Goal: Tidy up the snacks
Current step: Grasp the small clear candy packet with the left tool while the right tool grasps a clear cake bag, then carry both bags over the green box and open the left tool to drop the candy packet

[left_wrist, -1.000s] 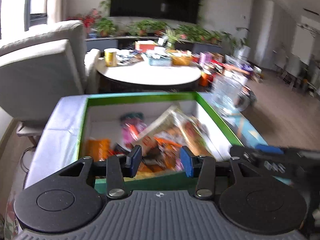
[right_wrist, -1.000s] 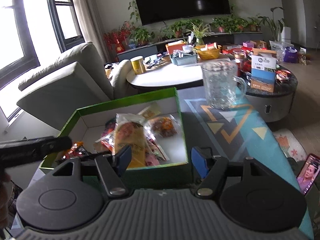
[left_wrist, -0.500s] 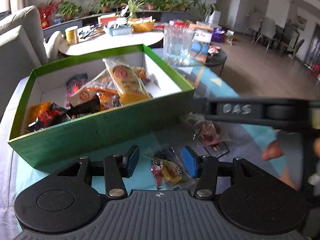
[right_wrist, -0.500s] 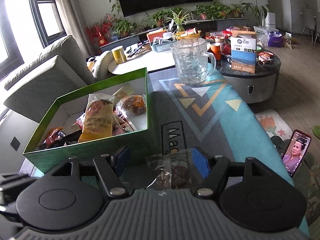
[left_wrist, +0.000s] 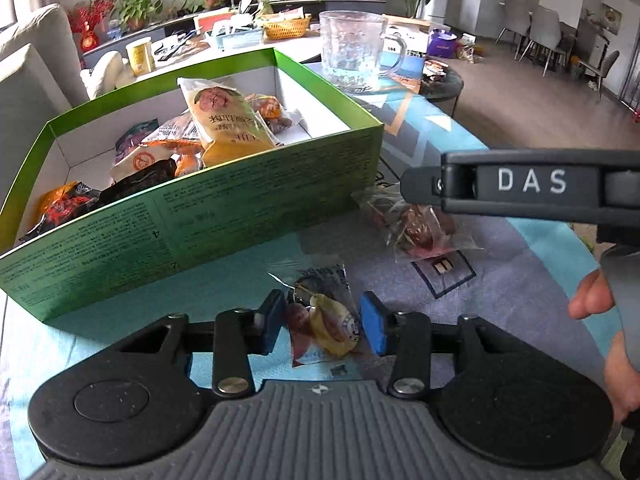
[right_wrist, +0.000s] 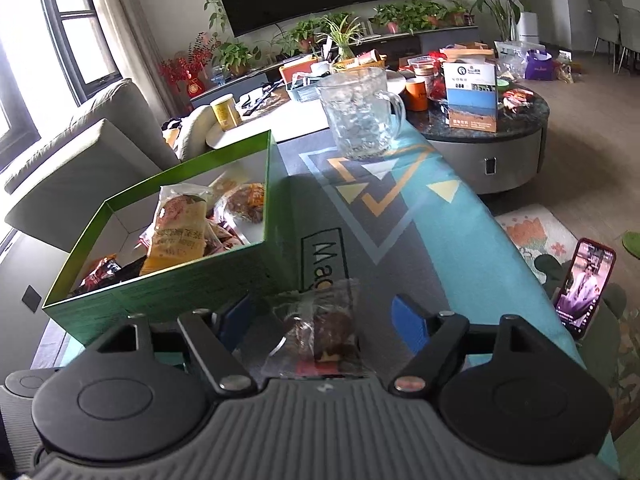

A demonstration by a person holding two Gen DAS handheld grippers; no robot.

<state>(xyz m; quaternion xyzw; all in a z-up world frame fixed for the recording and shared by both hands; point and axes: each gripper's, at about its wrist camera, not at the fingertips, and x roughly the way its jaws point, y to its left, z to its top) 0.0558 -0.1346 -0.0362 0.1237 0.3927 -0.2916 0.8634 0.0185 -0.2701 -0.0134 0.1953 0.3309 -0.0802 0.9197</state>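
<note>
- Left gripper (left_wrist: 322, 322): jaws part-open around a clear snack pack (left_wrist: 326, 320) on the worktop (left_wrist: 132, 332), just before the green box (left_wrist: 224, 216); seemingly poised to pinch, contact unclear.
- Right gripper (right_wrist: 326, 318): jaws wide apart, straddling a second pack (right_wrist: 320, 328) by the box's near corner, nothing gripped.
- Clear wrappers blur each pack's contents; the box already holds several snacks.

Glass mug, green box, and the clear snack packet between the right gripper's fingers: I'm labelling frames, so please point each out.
glass mug (right_wrist: 360, 116), right wrist view, on its dimpled wall.
green box (left_wrist: 224, 216), left wrist view, on its near outer wall.
clear snack packet (right_wrist: 320, 328), right wrist view, on its dark contents.
</note>
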